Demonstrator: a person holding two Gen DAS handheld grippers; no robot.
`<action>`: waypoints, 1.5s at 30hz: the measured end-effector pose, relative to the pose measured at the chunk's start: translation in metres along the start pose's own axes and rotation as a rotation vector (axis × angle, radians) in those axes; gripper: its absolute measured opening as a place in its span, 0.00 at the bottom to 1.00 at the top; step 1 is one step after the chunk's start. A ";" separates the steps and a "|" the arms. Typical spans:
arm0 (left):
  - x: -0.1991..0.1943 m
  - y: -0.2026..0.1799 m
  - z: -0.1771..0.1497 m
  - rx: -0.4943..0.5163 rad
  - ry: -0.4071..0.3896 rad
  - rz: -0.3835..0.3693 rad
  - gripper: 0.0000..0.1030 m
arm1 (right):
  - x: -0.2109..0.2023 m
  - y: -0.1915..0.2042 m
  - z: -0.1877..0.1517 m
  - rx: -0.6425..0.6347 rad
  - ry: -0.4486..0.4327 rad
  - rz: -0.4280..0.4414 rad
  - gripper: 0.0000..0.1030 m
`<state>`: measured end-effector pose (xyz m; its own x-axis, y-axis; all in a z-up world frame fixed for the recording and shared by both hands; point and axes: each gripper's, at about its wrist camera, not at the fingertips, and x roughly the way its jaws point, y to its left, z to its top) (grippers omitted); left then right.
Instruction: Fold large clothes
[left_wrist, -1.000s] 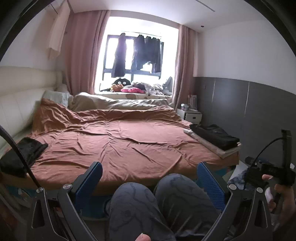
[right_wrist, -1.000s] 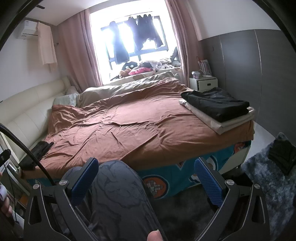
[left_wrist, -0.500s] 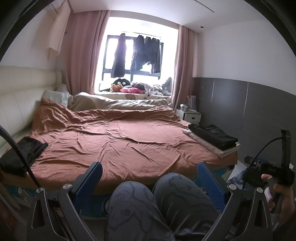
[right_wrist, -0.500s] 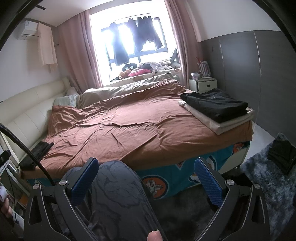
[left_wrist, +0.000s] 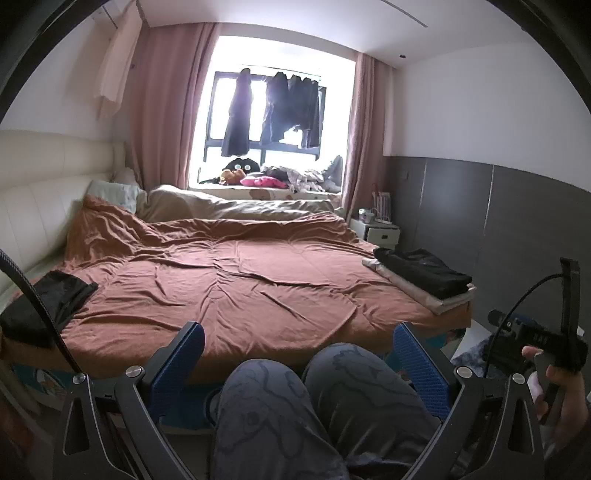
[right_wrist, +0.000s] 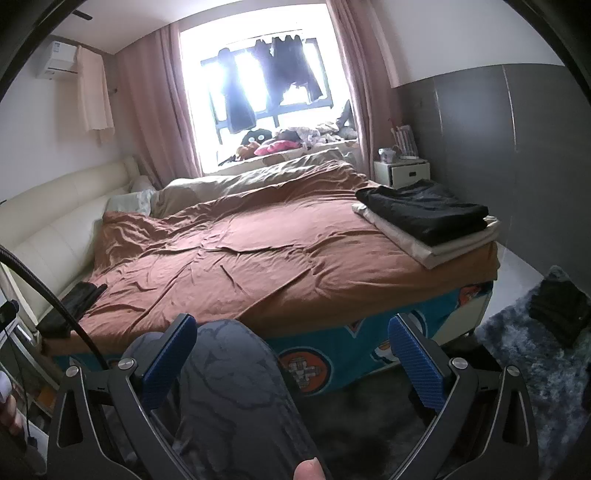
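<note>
Nothing had shifted: both the left claw (left_wrist: 295, 363) and right claw (right_wrist: 291, 354) stayed released over the knees, folded clothes (right_wrist: 424, 216) stacked far right on the bed (right_wrist: 258, 258), nothing picked up.

Nightstand (right_wrist: 402, 173) items (perhaps cups) too small; dark cloth (left_wrist: 40, 302) edge-cropped.

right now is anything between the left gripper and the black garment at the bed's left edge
Nothing solid blocks it. The left gripper is open over the person's knees, and the black garment lies ahead to its left on the brown cover. Only the gripper's own cable crosses that side.
</note>
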<state>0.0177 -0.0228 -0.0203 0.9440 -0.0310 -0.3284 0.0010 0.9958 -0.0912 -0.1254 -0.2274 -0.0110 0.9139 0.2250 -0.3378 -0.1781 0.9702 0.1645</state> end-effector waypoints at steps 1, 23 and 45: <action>0.000 0.000 0.000 0.001 -0.001 0.002 1.00 | -0.002 0.000 0.000 0.001 -0.003 0.001 1.00; -0.013 -0.004 -0.006 -0.013 -0.022 0.008 1.00 | -0.007 -0.001 -0.004 -0.011 -0.012 0.006 1.00; -0.017 -0.005 -0.010 0.000 -0.026 0.003 1.00 | -0.009 0.000 -0.006 -0.005 -0.011 0.002 1.00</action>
<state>-0.0020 -0.0282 -0.0234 0.9521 -0.0260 -0.3045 -0.0017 0.9959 -0.0906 -0.1355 -0.2284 -0.0135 0.9175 0.2260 -0.3273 -0.1816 0.9701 0.1608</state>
